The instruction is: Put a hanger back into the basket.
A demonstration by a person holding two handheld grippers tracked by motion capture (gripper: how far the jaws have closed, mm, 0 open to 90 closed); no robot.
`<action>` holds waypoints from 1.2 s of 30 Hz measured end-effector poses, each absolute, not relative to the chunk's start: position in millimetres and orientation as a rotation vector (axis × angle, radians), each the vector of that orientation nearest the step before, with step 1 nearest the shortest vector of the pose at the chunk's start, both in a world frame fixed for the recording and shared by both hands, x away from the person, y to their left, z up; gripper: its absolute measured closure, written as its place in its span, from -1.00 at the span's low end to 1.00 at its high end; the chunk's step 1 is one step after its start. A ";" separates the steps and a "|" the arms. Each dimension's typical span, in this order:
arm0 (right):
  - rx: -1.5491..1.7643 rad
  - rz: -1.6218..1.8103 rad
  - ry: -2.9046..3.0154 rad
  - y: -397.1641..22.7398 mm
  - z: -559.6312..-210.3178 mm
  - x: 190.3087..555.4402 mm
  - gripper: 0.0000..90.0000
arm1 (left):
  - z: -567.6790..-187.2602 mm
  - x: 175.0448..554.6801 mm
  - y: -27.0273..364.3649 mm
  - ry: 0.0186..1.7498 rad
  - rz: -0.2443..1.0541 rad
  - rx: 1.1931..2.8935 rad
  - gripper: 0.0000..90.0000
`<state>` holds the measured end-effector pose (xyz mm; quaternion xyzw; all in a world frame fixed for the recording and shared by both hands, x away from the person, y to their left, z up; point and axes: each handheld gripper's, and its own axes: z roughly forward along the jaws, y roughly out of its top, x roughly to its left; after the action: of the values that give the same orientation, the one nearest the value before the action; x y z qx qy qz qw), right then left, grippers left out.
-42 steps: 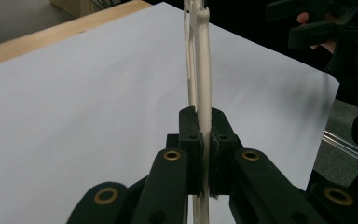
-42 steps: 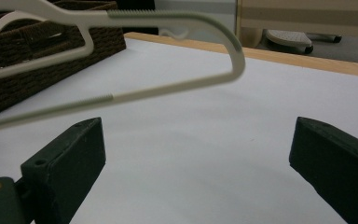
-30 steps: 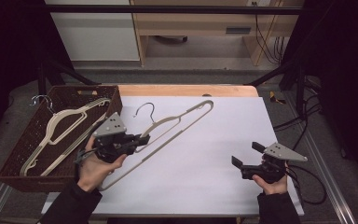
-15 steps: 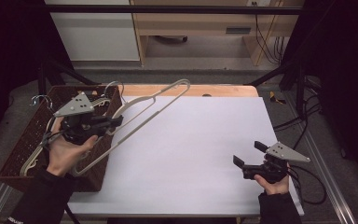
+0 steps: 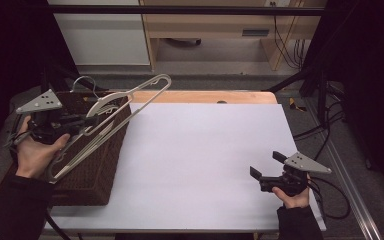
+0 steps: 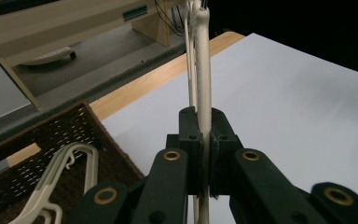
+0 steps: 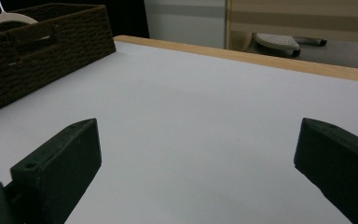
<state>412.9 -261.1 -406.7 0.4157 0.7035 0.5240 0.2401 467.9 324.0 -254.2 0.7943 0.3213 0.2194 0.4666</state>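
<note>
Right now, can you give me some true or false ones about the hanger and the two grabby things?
1. The left gripper is shut on a cream hanger. True.
2. The right gripper is holding a hanger too. False: its jaws are wide apart with nothing between them.
3. The held hanger is lying flat on the white table. False: it is lifted and tilted, over the edge of the brown basket.
4. There are other hangers inside the basket. True.
5. The right gripper is over the basket. False: it is at the table's right side, far from the basket.
</note>
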 end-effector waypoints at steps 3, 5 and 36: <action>1.140 1.435 1.925 -260.8 -406.9 413.0 -0.98 | -256.2 470.5 335.0 0.811 0.545 1.949 0.91; 1.140 1.431 1.928 -260.6 -407.2 413.1 -0.98 | -258.6 473.2 344.3 0.825 0.557 1.953 0.91; 1.145 1.421 1.939 -259.1 -410.2 415.7 -0.98 | -313.2 490.2 439.0 1.016 0.548 1.926 0.91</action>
<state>415.7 -259.1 -410.2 0.4178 0.7075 0.5183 0.2371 490.2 439.0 -313.2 0.7732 0.4076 0.2198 0.4332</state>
